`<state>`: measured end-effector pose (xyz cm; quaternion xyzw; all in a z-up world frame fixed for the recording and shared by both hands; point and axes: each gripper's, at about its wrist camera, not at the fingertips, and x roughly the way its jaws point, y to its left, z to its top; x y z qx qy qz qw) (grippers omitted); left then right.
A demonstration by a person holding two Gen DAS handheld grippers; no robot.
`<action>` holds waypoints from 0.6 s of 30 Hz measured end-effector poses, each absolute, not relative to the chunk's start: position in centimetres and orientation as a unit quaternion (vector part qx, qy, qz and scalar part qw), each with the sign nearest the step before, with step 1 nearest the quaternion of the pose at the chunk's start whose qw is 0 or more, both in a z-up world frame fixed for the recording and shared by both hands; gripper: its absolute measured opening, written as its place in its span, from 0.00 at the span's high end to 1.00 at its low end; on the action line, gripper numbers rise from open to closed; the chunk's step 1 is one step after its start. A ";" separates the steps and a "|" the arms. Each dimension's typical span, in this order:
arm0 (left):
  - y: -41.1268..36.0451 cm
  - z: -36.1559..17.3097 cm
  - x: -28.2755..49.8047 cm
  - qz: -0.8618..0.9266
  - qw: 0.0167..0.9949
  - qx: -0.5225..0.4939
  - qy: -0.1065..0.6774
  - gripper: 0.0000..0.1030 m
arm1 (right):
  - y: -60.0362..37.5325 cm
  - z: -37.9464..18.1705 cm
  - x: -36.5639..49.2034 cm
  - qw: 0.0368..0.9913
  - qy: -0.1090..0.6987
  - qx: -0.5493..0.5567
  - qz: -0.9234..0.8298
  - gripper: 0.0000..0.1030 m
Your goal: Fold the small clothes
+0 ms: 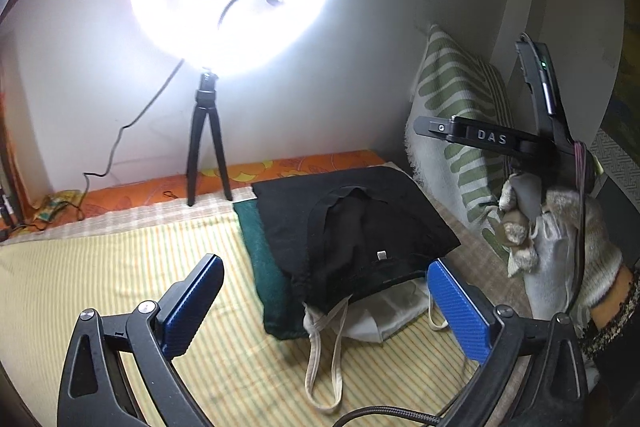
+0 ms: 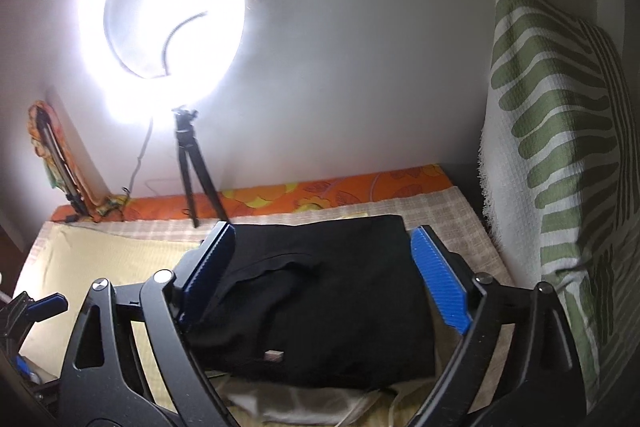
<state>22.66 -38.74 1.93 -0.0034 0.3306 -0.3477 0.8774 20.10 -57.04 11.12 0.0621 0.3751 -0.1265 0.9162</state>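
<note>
A folded black garment (image 1: 352, 223) lies on top of a small pile on the striped bed sheet, with a dark green cloth (image 1: 266, 267) and a white strappy garment (image 1: 372, 319) under it. My left gripper (image 1: 324, 303) is open and empty, just short of the pile's near edge. My right gripper (image 2: 324, 283) is open and empty, its blue pads either side of the black garment (image 2: 320, 307) and above it. The right gripper's body (image 1: 532, 131), held in a gloved hand, shows at the right of the left wrist view.
A bright ring light on a black tripod (image 1: 208, 147) stands at the far edge of the bed by the wall. A green-and-white patterned pillow (image 2: 560, 147) leans at the right. A cable (image 1: 116, 143) trails at the far left.
</note>
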 end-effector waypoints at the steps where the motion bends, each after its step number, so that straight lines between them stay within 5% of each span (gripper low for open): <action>1: -38.3 2.2 22.3 -0.347 0.878 -0.004 0.329 0.00 | -56.4 11.4 19.7 0.918 0.372 0.061 -0.124 0.09; 18: -30.1 3.4 15.9 -0.336 0.889 0.006 0.312 0.00 | -46.0 11.6 12.9 0.920 0.360 0.056 -0.145 0.05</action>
